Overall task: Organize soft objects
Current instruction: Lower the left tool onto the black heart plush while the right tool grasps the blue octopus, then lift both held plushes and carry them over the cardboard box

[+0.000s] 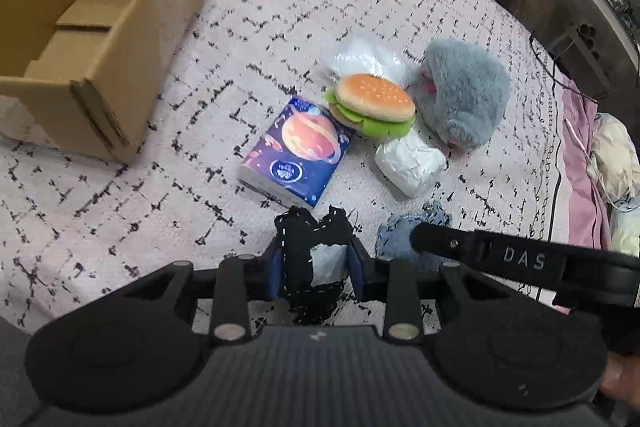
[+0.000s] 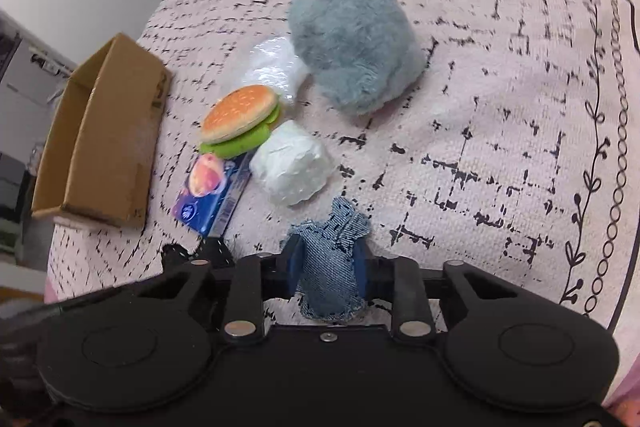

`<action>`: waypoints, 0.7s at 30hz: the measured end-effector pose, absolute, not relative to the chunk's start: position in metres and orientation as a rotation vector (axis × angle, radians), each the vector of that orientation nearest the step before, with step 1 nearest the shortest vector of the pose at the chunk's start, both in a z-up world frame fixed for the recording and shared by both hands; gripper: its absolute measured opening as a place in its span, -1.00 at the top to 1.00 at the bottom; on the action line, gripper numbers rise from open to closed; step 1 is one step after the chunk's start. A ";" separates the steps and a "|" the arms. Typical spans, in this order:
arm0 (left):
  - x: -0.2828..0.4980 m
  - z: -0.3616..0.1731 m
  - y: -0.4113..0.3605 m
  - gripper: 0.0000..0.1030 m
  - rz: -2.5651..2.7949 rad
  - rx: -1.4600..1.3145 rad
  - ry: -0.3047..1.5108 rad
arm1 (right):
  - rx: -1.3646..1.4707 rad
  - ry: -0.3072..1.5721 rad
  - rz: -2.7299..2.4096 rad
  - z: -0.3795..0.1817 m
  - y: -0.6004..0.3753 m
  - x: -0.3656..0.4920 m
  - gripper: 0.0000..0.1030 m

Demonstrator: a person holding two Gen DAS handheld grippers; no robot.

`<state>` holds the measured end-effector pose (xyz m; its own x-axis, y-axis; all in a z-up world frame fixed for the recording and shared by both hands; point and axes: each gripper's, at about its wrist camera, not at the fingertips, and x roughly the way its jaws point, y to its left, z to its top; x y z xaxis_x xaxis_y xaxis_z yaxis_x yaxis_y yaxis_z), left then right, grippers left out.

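My left gripper [image 1: 316, 259] is shut on a small black cloth piece with white stitching [image 1: 300, 247]. My right gripper [image 2: 328, 259] is shut on a small blue denim garment [image 2: 332, 259], which also shows beside the left gripper [image 1: 404, 231]. Ahead on the pink patterned bedspread [image 1: 120, 207] lie a blue tissue pack with a planet print [image 1: 296, 151] [image 2: 212, 195], a plush hamburger [image 1: 372, 103] [image 2: 240, 119], a white wrapped bundle [image 1: 408, 163] [image 2: 292, 167], a clear plastic bag [image 1: 364, 55] [image 2: 276, 63] and a grey-blue furry plush [image 1: 464, 95] [image 2: 356, 39].
An open cardboard box [image 1: 100, 39] [image 2: 100, 139] stands on the bed to the left of the pile. The right gripper's black arm [image 1: 520, 259] crosses the left wrist view. Furniture and cables [image 1: 580, 7] stand past the bed's right edge, with pink bedding [image 1: 584, 187] there.
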<state>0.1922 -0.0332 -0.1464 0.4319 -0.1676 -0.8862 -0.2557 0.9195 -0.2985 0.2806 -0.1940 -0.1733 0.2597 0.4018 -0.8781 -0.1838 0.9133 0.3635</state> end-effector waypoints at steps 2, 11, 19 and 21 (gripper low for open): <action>0.189 -0.141 -0.032 0.38 0.055 -0.423 1.112 | 0.210 1.224 0.407 -0.165 -0.197 0.277 0.67; 0.170 -0.114 -0.025 0.37 0.048 -0.397 1.055 | 0.238 1.120 0.435 -0.132 -0.204 0.263 0.84; 0.160 -0.087 -0.017 0.37 0.054 -0.380 0.994 | 0.266 1.026 0.482 -0.112 -0.203 0.251 0.84; 0.158 -0.080 -0.014 0.37 0.062 -0.377 0.978 | 0.275 1.010 0.492 -0.109 -0.204 0.249 0.84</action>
<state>0.1576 -0.0144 -0.0801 0.5621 -0.1167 -0.8188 -0.2192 0.9336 -0.2836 0.2489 -0.2035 -0.1087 0.4366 0.5130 -0.7390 -0.2654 0.8584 0.4391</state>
